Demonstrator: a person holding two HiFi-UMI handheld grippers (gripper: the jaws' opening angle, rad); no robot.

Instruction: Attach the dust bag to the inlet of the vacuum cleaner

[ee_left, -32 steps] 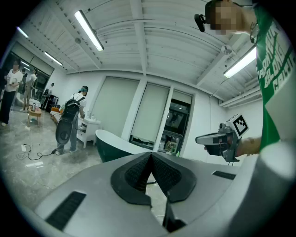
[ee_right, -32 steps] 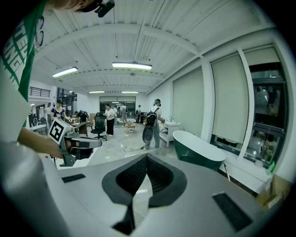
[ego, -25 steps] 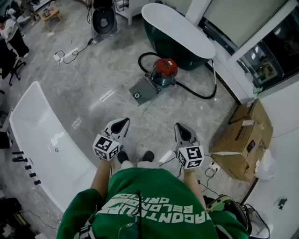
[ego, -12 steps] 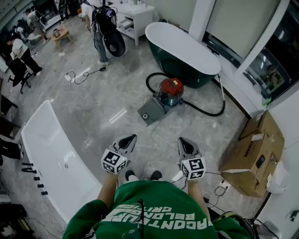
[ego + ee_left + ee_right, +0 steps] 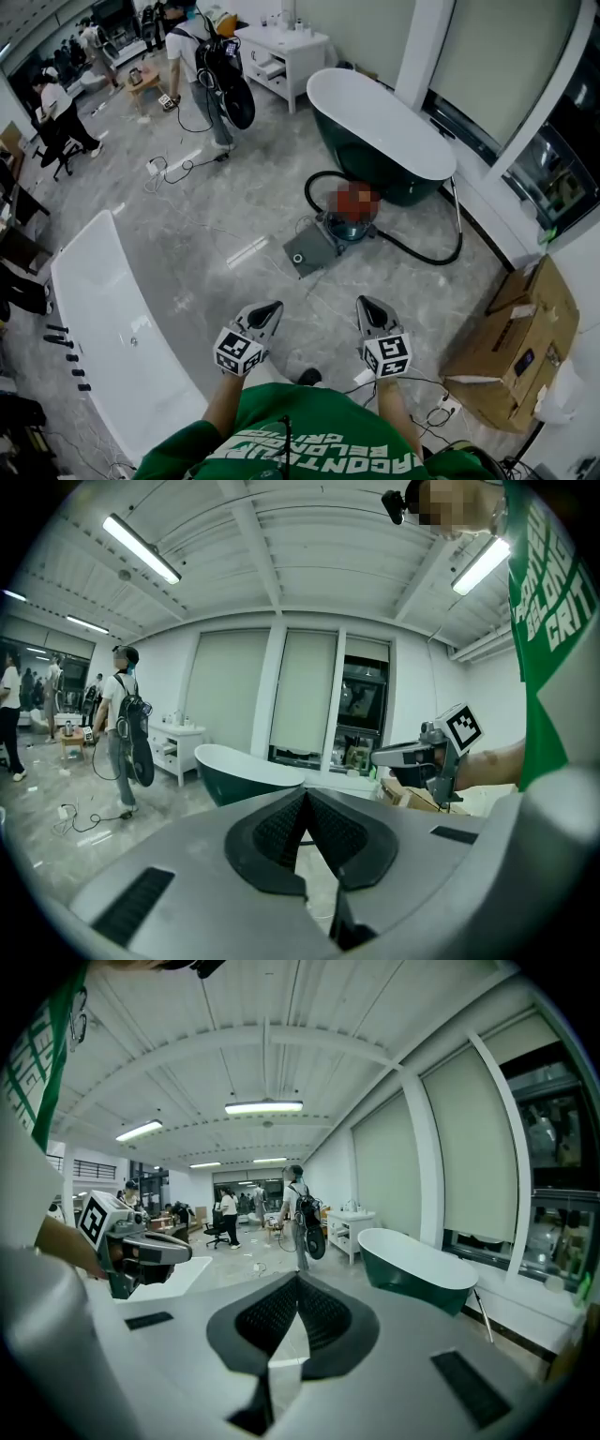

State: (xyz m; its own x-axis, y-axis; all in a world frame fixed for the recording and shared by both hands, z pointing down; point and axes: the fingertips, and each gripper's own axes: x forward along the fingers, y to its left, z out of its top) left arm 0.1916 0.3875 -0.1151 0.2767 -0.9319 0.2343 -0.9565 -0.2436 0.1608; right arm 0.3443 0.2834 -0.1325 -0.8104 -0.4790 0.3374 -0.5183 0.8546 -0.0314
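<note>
While you stand here, your left gripper (image 5: 271,308) and right gripper (image 5: 364,304) sit side by side, both with jaws pressed together on nothing. Farther off, the vacuum cleaner (image 5: 348,229) stands beside the green bathtub (image 5: 375,127), and the grey dust bag (image 5: 308,251) lies flat at its near-left side.
</note>
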